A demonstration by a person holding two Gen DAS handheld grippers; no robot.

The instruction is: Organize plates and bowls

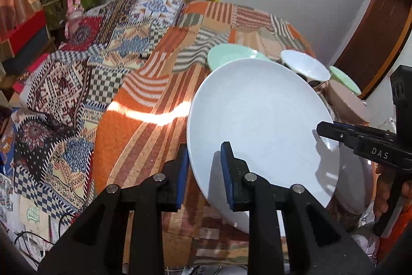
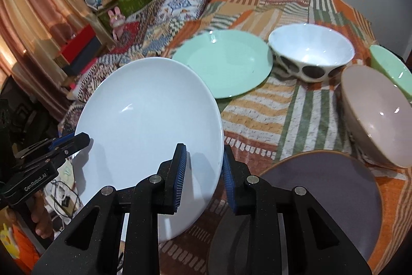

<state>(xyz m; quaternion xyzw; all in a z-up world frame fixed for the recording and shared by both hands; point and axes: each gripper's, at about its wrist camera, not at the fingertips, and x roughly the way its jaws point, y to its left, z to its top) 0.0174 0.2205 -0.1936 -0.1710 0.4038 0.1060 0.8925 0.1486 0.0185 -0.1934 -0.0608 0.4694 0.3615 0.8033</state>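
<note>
Lettering "DAS" marks right gripper [image 1: 322,129] clamping white plate [image 1: 257,115].

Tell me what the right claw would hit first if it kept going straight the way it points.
Probably the green plate. The right claw is shut on the white plate's rim and aims past it toward the green one, though depth is hard to judge.

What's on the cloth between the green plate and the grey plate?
Nothing: in the right wrist view only bare striped cloth runs from the green plate to the grey plate.
</note>
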